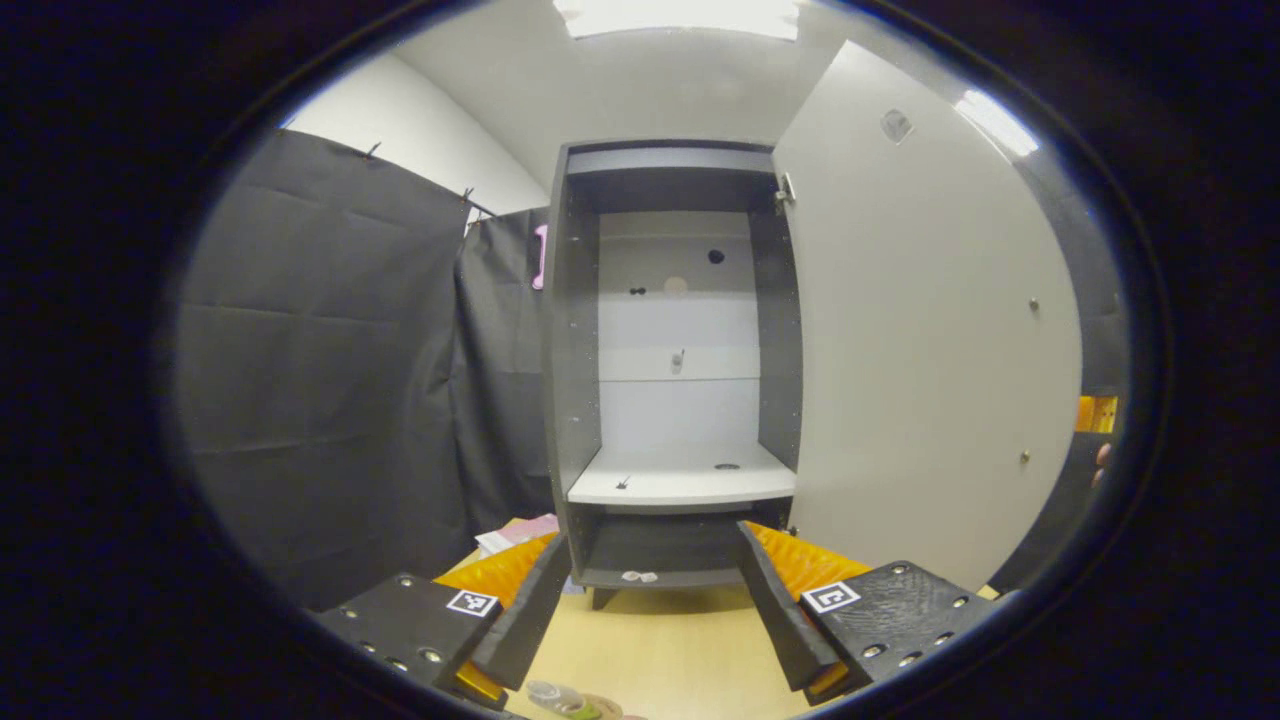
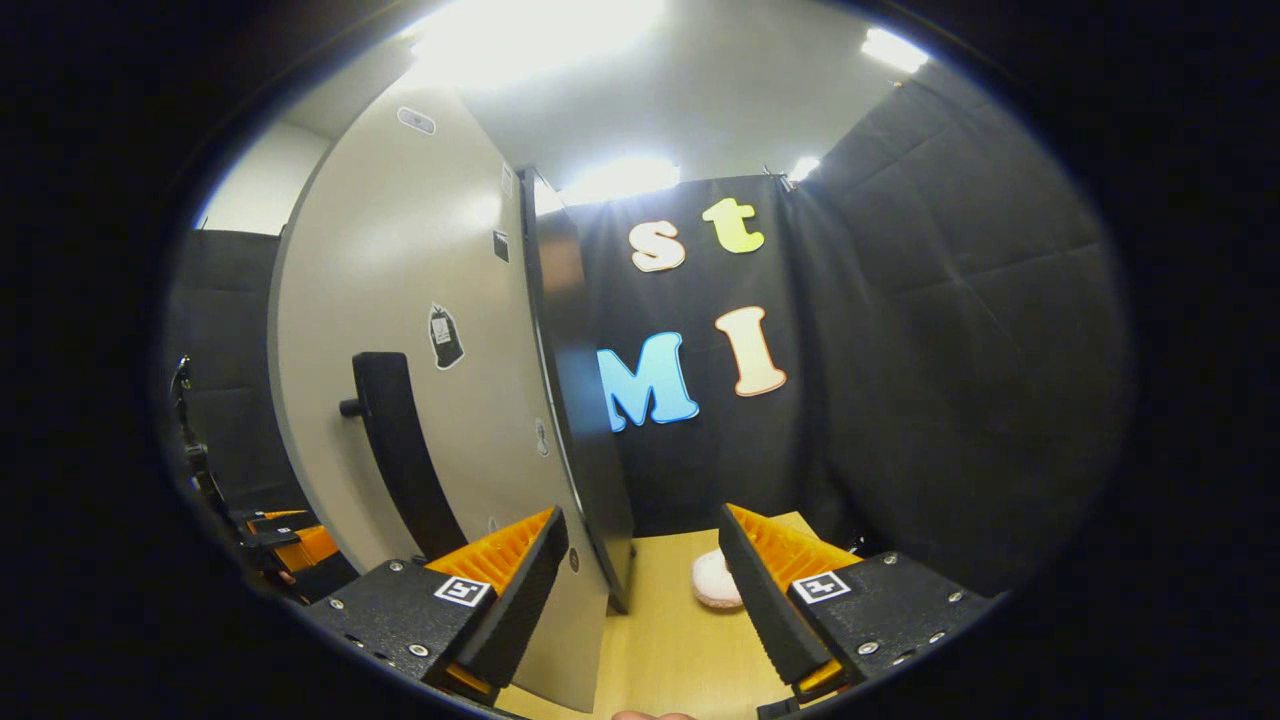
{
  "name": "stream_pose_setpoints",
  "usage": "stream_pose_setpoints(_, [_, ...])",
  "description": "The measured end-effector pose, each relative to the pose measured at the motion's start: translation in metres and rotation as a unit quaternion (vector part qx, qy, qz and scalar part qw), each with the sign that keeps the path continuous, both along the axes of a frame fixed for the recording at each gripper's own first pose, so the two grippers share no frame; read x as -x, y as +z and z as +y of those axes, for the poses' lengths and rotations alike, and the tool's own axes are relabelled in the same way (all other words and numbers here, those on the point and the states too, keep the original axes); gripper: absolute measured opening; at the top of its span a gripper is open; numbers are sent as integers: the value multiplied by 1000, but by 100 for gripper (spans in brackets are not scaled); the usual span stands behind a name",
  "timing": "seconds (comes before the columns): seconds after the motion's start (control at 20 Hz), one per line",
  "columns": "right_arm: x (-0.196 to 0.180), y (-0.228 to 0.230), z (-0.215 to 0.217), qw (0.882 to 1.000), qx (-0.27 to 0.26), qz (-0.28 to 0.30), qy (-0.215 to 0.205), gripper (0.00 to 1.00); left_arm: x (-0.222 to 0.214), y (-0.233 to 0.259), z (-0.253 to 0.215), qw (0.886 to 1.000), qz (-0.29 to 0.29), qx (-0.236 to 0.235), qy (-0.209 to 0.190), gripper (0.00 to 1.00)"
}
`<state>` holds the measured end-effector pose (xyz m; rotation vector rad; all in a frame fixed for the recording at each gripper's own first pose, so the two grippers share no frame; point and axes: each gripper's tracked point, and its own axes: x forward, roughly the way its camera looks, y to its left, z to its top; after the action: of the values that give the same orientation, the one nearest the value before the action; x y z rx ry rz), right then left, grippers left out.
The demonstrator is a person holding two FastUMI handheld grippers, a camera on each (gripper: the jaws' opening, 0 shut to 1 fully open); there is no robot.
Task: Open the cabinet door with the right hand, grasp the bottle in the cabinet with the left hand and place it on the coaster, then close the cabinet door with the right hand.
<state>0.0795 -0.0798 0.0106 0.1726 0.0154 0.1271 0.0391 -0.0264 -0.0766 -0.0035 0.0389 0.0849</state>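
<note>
Your left hand-held gripper (image 1: 650, 610) hangs with its fingers apart and nothing between them, low over the pale wooden worktop (image 1: 680, 650). At the bottom edge of the left gripper view, just under that gripper, the bottle (image 1: 558, 698) lies on or beside a round coaster (image 1: 603, 708); which of the two you cannot tell. Beyond stands the cabinet (image 1: 575, 400), its white shelf (image 1: 680, 478) bare. Your right hand-held gripper (image 2: 640, 590) has its fingers spread either side of the open cabinet door (image 2: 400, 330), near its free edge, not pressing on it. The dark handle (image 2: 400, 460) sits just left. A pink pad (image 2: 715, 580) lies farther off on the worktop.
</note>
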Motion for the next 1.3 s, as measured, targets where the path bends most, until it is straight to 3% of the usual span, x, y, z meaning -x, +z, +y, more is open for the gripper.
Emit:
stream_pose_setpoints(0.15, [-4,3,16,1000,15,-6,21,95,4,8,-3,1000,-5,3,0,94])
stream_pose_setpoints(0.25, [-3,9,13,999,37,-14,12,93,0,16,-13,999,-23,14,-32,94])
stream_pose_setpoints(0.45, [0,9,18,999,43,-14,-8,91,-2,29,-6,999,-24,-2,-28,94])
stream_pose_setpoints(0.95, [-12,29,62,998,49,-35,8,89,-40,41,42,999,-45,8,-29,94])
stream_pose_setpoints(1.0, [-13,24,67,999,41,-30,10,89,-42,38,49,999,-40,7,-26,100])
stream_pose_setpoints(1.05, [-13,23,73,999,33,-26,12,89,-44,37,55,999,-38,7,-23,94])
stream_pose_setpoints(1.2, [-11,26,90,999,30,-26,17,89,-49,33,74,999,-35,9,-21,94])
stream_pose_setpoints(1.25, [-10,28,97,999,35,-27,19,89,-52,31,81,999,-33,10,-20,100])
stream_pose_setpoints(1.3, [-11,26,102,999,38,-27,22,89,-56,29,88,999,-30,11,-18,94])
